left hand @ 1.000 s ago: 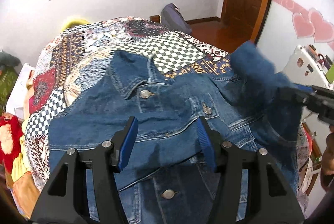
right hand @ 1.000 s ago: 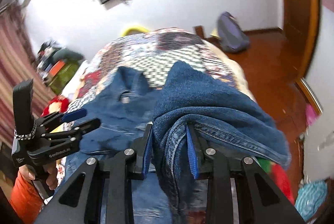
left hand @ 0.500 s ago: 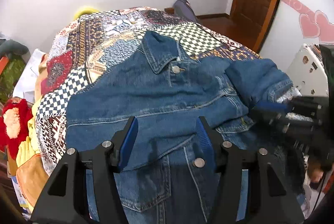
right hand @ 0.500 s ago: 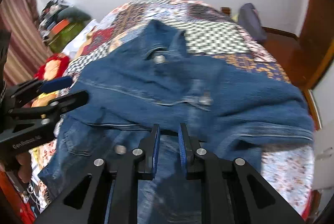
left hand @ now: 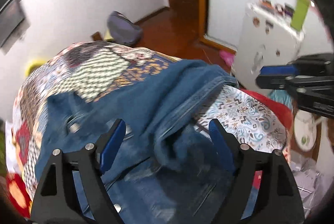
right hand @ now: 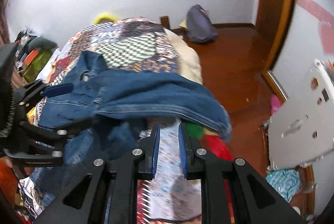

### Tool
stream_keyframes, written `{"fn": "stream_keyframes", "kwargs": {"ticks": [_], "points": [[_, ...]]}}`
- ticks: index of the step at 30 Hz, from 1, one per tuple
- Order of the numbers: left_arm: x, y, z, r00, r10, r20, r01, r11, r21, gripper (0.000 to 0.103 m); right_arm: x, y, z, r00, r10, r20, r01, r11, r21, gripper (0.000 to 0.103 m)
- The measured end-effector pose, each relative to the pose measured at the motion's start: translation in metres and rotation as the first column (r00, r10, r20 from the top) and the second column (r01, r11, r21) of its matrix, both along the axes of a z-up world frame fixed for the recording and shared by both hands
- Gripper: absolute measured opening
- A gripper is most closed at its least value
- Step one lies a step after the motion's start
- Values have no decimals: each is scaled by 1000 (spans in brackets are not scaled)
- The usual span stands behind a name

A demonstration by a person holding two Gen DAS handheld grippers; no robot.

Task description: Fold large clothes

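Lying rumpled on patchwork bedspread (right hand: pixel 133 44): denim jacket (right hand: pixel 146 90); nothing contained.

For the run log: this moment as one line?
denim jacket on quilted bed | left gripper opening over it | right gripper shut, empty

Denim jacket (left hand: pixel 146 98): blue, with metal snap buttons, 1 visible near the collar. It lies front side up on the patchwork-covered bed, collar toward the far end. 1 sleeve is folded across the body, its stitched cuff edge reaching the bed's near right side. The fabric is rumpled, not flat.
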State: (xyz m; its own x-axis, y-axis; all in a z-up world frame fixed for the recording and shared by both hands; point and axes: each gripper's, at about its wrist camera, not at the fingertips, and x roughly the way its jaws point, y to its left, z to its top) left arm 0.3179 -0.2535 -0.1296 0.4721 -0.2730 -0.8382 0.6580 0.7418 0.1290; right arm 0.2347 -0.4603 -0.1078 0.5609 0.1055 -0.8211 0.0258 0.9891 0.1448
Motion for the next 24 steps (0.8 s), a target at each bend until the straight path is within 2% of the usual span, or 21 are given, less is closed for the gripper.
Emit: {"fn": "stream_keyframes", "kwargs": {"ticks": [4,7,9,11,13,16,20,24], "points": [[16,-45,-44,995,-57,-86,66,993,102,82,-9,-19,-14,999,-13,-33,13,1000,28,14],[29,-66,-69,998,-24,-52,33,982,185,81,-9,-21,-26,999,4,-53,-2,999,35,14],[39,-72,-78,999,7,-39,1,980,197,79,-8,-19,-31,998,15,-62,-13,999,30,14],[47,-69,-79,999,44,-24,-39,986,163,63,-6,-18,-38,997,26,-74,-24,999,27,14],[55,-63,-72,995,98,-32,-95,991,92,41,-1,-16,-46,996,29,-88,-27,999,27,14],[65,-51,-55,987,145,-62,-146,989,-15,24,12,-17,-63,992,32,-125,-27,999,38,14],[70,-39,-19,982,178,-63,-185,974,-131,15,27,-21,-87,984,16,-175,-4,998,66,14],[67,-10,20,973,229,-16,-227,947,-227,12,32,-25,-95,986,7,-164,2,998,58,14]]}}
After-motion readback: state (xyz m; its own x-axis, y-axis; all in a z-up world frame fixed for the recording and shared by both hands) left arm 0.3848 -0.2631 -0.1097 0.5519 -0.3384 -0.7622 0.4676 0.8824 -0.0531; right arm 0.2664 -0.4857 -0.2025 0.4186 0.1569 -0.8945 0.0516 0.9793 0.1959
